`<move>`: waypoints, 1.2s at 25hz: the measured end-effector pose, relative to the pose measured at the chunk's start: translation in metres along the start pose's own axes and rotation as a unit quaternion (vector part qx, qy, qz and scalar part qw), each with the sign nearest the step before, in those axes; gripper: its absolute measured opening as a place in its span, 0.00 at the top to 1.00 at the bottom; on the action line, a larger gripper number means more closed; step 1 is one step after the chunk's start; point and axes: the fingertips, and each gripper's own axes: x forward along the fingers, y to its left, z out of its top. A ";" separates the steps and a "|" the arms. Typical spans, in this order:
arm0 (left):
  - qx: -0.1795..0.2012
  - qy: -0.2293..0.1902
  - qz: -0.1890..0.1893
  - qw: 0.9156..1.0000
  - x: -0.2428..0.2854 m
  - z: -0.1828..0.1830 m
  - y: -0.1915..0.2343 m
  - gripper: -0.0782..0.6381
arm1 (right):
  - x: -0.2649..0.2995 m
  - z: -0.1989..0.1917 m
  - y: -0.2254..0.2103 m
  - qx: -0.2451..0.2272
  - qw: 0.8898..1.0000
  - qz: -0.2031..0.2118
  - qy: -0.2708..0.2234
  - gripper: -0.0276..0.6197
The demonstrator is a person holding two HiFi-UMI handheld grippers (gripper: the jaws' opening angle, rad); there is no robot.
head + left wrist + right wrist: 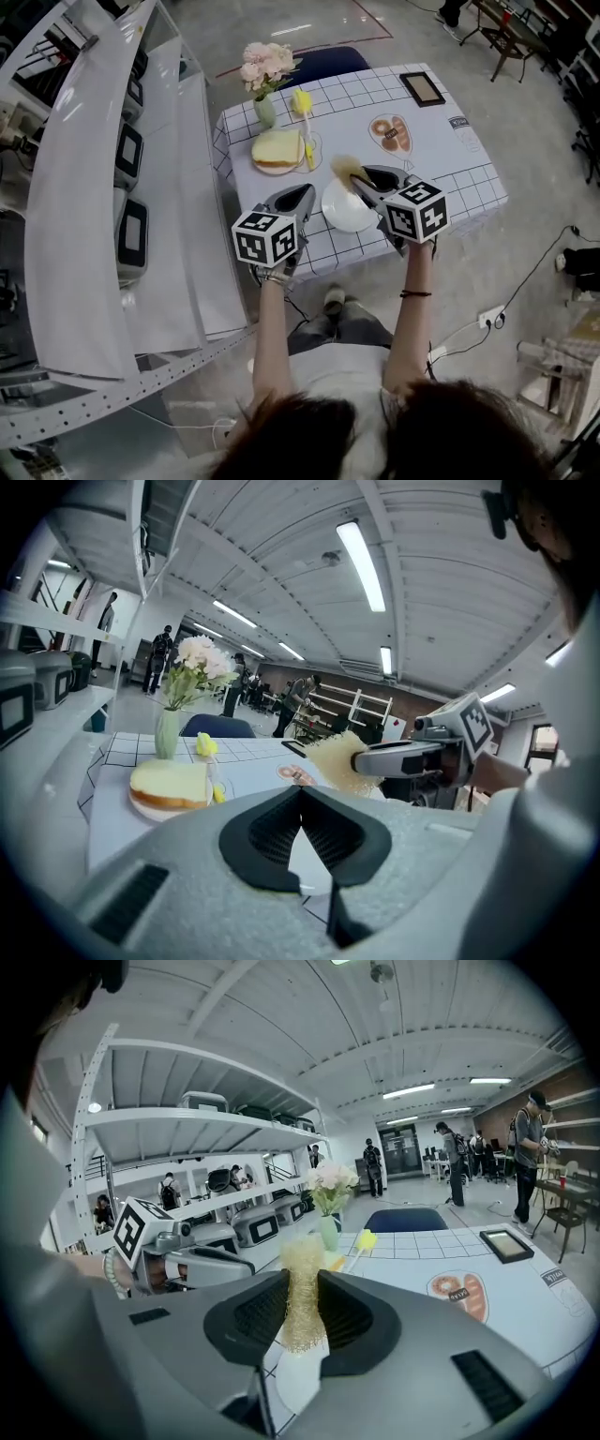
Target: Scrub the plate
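At the head view's centre, a white plate (349,216) lies near the front edge of a table with a checked cloth (450,178). The right gripper (360,178), its jaws partly closed on a yellowish fibrous scouring pad (303,1288), holds the pad over the plate's upper rim. The left gripper (309,191) sits at the plate's left rim, jaw tips pressed together; whether they pinch the rim cannot be told. Above and to the left, a slice of bread (277,148) rests on its own dish.

bread (277,148) (and vase (265,111)) crowd beyond the plate (342,216).
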 end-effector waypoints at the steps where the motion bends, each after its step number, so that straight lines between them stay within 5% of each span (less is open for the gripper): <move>1: 0.003 0.006 -0.001 1.000 0.001 -0.002 0.001 0.88 | 0.003 0.000 -0.001 0.002 1.000 0.002 0.002 0.83; 9: -0.015 0.017 0.008 1.000 0.011 -0.010 0.009 0.88 | 0.021 -0.004 -0.006 -0.011 0.999 0.026 0.032 0.83; 17: -0.068 0.004 0.045 0.997 0.029 -0.013 0.010 0.88 | 0.044 -0.015 -0.010 -0.024 0.992 0.093 0.078 0.83; 30: -0.112 0.009 0.106 0.988 0.030 -0.043 0.006 0.88 | 0.063 -0.040 -0.026 -0.032 0.981 0.146 0.124 0.83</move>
